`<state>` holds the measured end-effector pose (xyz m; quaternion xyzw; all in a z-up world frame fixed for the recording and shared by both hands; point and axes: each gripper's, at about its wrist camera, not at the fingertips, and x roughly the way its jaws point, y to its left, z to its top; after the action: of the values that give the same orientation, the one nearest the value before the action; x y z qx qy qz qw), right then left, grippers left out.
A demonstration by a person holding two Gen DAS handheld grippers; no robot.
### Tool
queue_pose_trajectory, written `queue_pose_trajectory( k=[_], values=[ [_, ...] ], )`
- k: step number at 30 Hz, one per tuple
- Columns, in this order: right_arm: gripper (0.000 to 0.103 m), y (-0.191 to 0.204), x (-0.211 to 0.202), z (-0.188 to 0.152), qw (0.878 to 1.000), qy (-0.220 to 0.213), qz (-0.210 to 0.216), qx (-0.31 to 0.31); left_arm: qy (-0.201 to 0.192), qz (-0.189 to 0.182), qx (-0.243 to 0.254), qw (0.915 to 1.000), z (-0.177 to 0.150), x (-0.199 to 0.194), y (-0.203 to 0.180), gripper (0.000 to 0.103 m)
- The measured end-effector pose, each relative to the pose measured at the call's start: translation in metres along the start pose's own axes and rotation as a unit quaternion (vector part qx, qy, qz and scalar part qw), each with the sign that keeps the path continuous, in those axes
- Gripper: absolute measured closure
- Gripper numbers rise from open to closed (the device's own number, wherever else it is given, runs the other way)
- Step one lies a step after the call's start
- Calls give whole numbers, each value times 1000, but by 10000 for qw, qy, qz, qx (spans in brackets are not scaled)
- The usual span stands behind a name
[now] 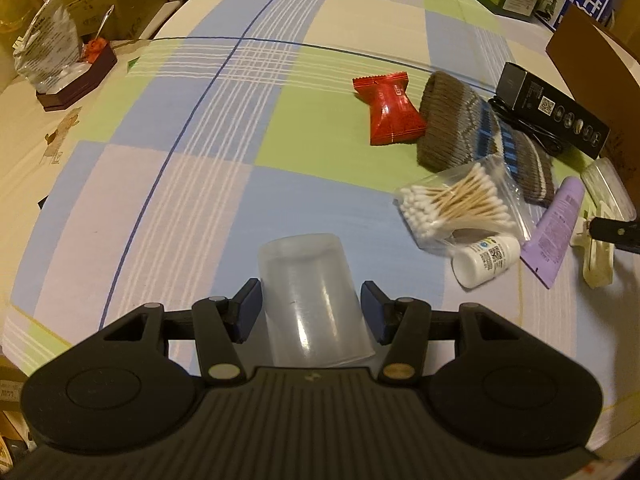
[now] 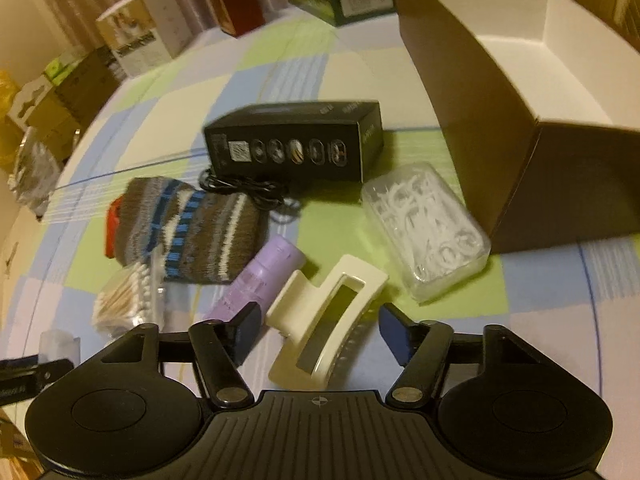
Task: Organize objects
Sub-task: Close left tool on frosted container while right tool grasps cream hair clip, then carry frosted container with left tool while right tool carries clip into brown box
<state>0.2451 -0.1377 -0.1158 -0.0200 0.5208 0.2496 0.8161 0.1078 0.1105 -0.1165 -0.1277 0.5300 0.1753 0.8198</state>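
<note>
In the left wrist view my left gripper [image 1: 311, 312] is open around a clear plastic cup [image 1: 312, 300] lying on the checked cloth; its pads stand just off the cup's sides. In the right wrist view my right gripper [image 2: 318, 334] is open around a cream hair claw clip [image 2: 326, 320] lying on the cloth. Beyond it lie a purple tube [image 2: 256, 280], a striped knitted sock [image 2: 188, 228], a black box [image 2: 294, 146] with a black cable [image 2: 248, 192], a clear case of floss picks [image 2: 426, 232] and a bag of cotton swabs [image 2: 124, 300].
An open brown cardboard box [image 2: 520, 80] stands at the right. A red candy packet [image 1: 388, 108] and a small white bottle [image 1: 486, 260] lie by the sock [image 1: 472, 132]. Cartons and boxes line the table's far edge and left side.
</note>
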Motion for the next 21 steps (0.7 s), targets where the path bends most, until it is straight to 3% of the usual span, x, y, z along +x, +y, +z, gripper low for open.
queue_pose_trajectory(
  k=[5, 13, 21],
  values=[
    [56, 0, 4, -4, 9999, 15, 111, -123, -1, 23, 64, 10000, 2, 1, -3, 53],
    [56, -6, -17, -15, 9986, 61, 400, -328, 46, -177, 232, 9996, 6, -1, -16, 54],
    [56, -22, -72, -8, 9961, -349, 701, -411, -277, -571, 617, 9961, 25, -30, -51, 54]
  ],
)
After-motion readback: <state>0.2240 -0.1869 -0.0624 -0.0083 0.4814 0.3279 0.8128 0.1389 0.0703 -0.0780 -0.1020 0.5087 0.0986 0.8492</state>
